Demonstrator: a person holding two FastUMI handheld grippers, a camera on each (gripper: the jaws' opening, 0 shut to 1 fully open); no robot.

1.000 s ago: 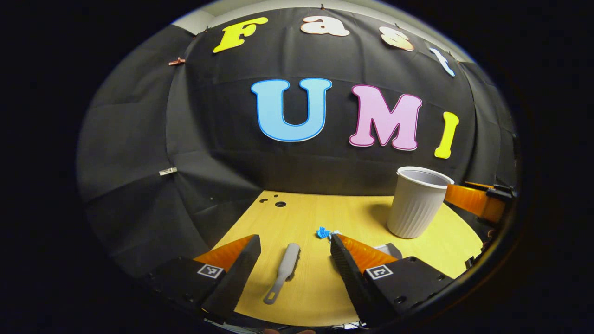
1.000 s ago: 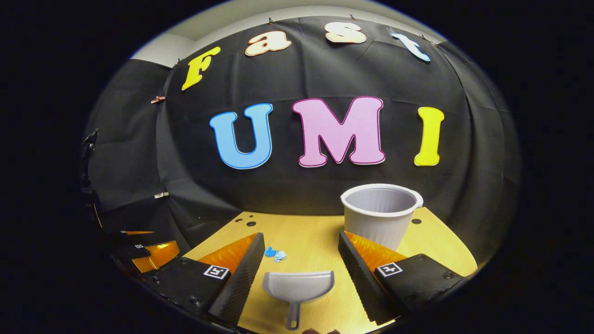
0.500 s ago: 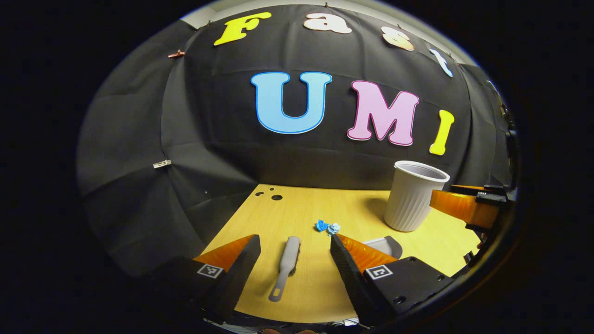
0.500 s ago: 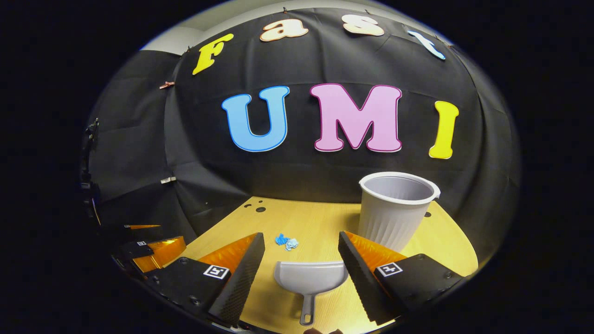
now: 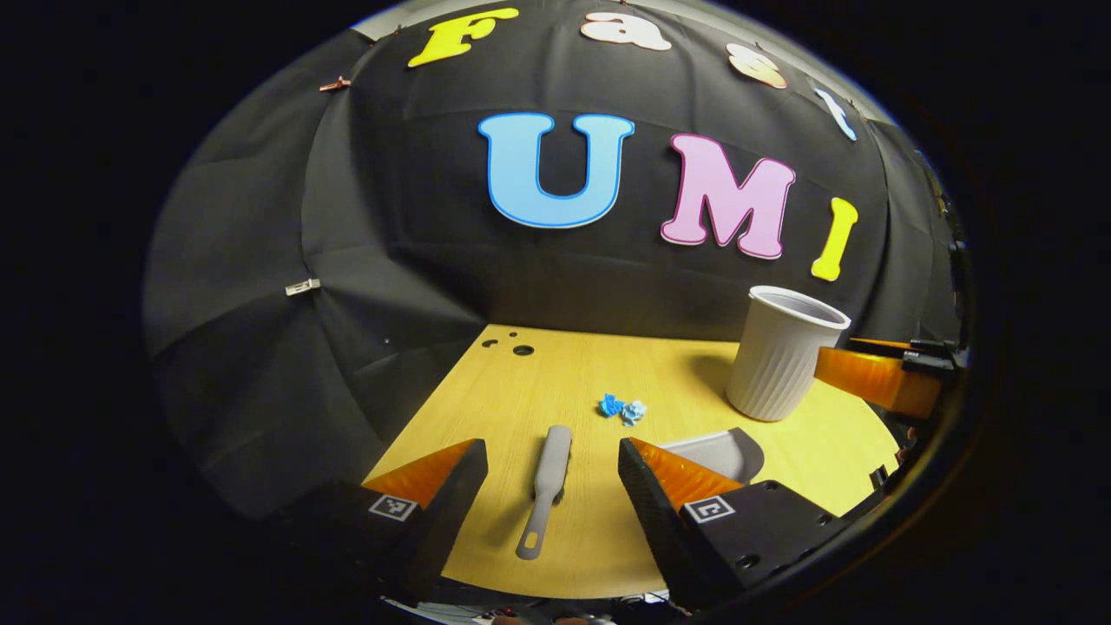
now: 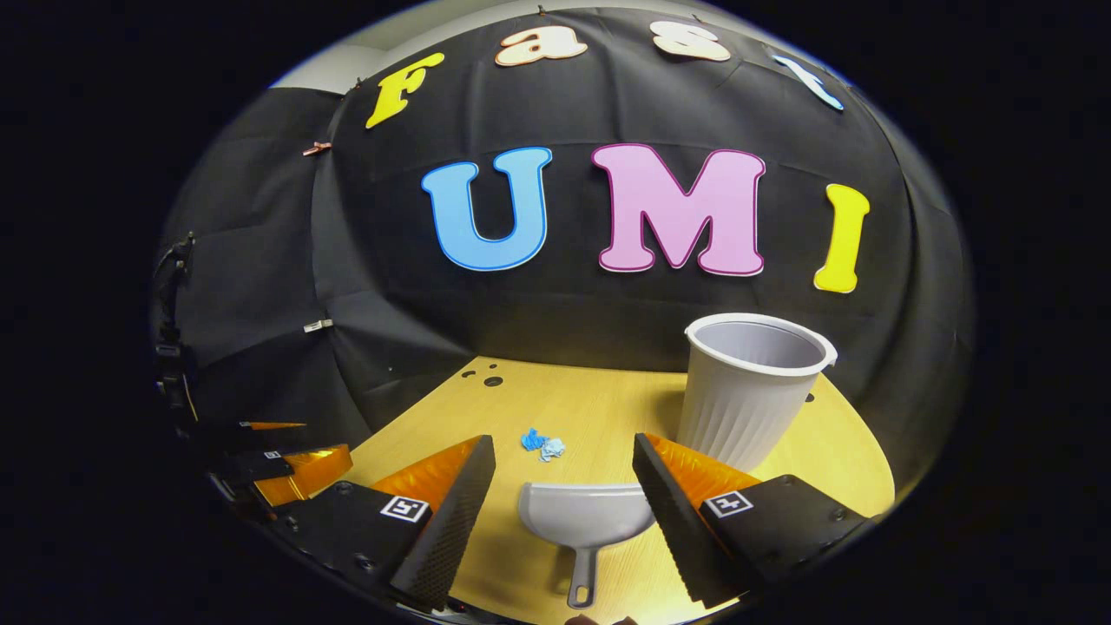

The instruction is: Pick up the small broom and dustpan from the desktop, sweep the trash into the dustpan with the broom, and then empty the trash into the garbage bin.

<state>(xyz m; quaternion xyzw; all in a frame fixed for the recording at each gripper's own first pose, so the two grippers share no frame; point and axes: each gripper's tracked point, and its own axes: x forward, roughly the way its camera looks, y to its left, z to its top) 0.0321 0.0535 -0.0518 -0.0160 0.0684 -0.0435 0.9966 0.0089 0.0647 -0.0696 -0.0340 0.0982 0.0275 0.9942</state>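
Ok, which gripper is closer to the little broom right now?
Left. The left gripper hangs open with the broom lying on the desktop between its fingers. The right gripper is lined up on the dustpan instead, off to the broom's right.

We saw the small grey broom (image 5: 547, 486) lying flat on the tabletop (image 5: 694, 373), handle toward us. The grey dustpan (image 6: 586, 521) also lay flat, its handle toward us and its open mouth facing the trash (image 6: 542, 444), two small crumpled blue scraps touching each other. The garbage bin (image 6: 746, 386), a ribbed white cup, stood upright and open, near the dustpan.
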